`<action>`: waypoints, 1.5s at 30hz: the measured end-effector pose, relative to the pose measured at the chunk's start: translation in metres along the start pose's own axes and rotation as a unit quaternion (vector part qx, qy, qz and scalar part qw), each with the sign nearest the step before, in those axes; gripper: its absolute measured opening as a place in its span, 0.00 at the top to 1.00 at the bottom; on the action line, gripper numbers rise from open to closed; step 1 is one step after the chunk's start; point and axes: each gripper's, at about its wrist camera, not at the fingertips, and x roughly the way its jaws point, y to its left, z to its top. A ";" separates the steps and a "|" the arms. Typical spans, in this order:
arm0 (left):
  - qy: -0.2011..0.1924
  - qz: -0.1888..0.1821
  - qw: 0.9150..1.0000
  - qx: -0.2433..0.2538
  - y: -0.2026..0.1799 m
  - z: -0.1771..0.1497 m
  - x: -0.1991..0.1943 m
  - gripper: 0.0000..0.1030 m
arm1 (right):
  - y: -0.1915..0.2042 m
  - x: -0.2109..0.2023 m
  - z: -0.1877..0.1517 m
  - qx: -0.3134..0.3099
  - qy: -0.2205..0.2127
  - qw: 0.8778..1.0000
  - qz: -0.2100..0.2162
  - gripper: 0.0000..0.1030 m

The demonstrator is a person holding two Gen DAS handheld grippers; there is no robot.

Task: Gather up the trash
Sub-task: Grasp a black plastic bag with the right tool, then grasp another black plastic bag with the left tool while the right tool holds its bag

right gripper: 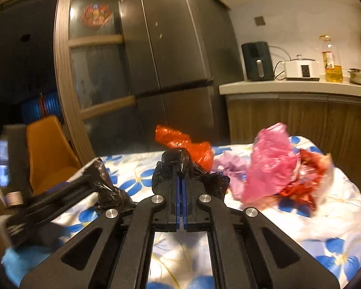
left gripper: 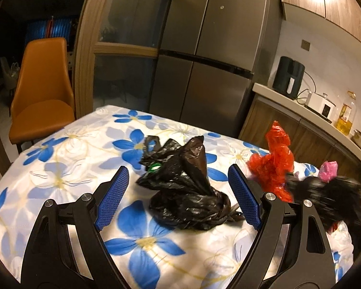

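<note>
A: Left claw [left gripper: 178, 200]?
B: Jaws wide apart, black bag [left gripper: 187, 187] lying between them, untouched, on the floral surface [left gripper: 60, 168].
A: Right claw [right gripper: 181, 185]?
B: Jaws together, pinching black plastic [right gripper: 180, 161]. Beyond it: red bag [right gripper: 180, 139], pink bag [right gripper: 269, 166]. Farther: refrigerator [right gripper: 175, 48].
</note>
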 end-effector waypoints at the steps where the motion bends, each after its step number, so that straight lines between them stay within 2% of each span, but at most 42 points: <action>1: 0.005 0.001 1.000 0.000 -0.002 0.000 0.004 0.21 | -0.002 -0.007 0.001 0.000 -0.005 1.000 -0.001 0.98; 2: 0.011 0.001 1.000 -0.002 -0.002 0.000 0.009 0.22 | -0.003 -0.012 0.002 0.000 -0.009 1.000 0.001 0.98; 5: 0.034 -0.002 0.999 0.000 -0.004 -0.001 0.023 0.40 | -0.007 -0.023 0.006 0.002 -0.017 1.000 0.004 0.98; 7: 0.051 -0.005 0.999 0.004 -0.005 -0.004 0.031 0.58 | -0.007 -0.028 0.007 0.004 -0.021 1.000 0.005 0.98; 8: 0.060 -0.014 0.998 0.006 -0.006 -0.006 0.035 0.62 | -0.007 -0.029 0.007 0.003 -0.021 1.000 0.005 0.98; 10: 0.072 -0.024 0.997 0.005 -0.005 -0.008 0.040 0.84 | -0.008 -0.033 0.007 0.002 -0.023 1.000 0.003 0.98; 11: 0.075 -0.028 0.997 0.004 -0.005 -0.008 0.042 0.89 | -0.009 -0.035 0.007 0.003 -0.022 1.000 0.003 0.98; 12: 0.076 -0.031 0.997 0.003 -0.004 -0.009 0.042 0.98 | -0.009 -0.037 0.007 0.004 -0.022 1.000 0.003 0.98; 13: 0.075 -0.035 0.997 0.003 -0.004 -0.009 0.043 1.00 | -0.010 -0.040 0.006 0.005 -0.022 1.000 0.002 0.98; 19: 0.046 -0.055 0.997 -0.008 -0.002 -0.009 0.023 1.00 | -0.012 -0.053 0.006 0.004 -0.023 1.000 -0.001 0.98; 26: 0.013 -0.072 0.997 0.005 -0.009 -0.014 -0.024 1.00 | -0.020 -0.072 0.010 0.004 -0.032 0.999 -0.007 0.98; 29: 0.021 -0.062 0.998 0.020 -0.014 -0.015 -0.023 1.00 | -0.024 -0.080 0.011 0.009 -0.035 0.999 -0.006 0.98; 30: 0.023 -0.054 0.998 0.022 -0.014 -0.015 -0.021 0.95 | -0.025 -0.081 0.011 0.011 -0.035 0.999 -0.004 0.98; 32: 0.028 -0.044 0.998 0.018 -0.015 -0.015 -0.016 0.75 | -0.027 -0.084 0.011 0.013 -0.036 0.999 -0.004 0.98; 33: 0.028 -0.043 0.999 0.014 -0.014 -0.015 -0.014 0.55 | -0.028 -0.085 0.010 0.014 -0.035 0.999 -0.004 0.98; 34: 0.024 -0.044 0.999 0.006 -0.013 -0.015 -0.012 0.43 | -0.030 -0.086 0.010 0.016 -0.034 0.999 -0.004 0.98; 37: 0.018 -0.035 0.999 0.003 -0.017 -0.013 -0.005 0.39 | -0.034 -0.087 0.011 0.020 -0.034 0.999 -0.005 0.98; 45: 0.060 -0.019 0.998 0.007 -0.031 -0.012 0.037 0.39 | -0.042 -0.085 0.013 0.026 -0.039 0.999 -0.005 0.98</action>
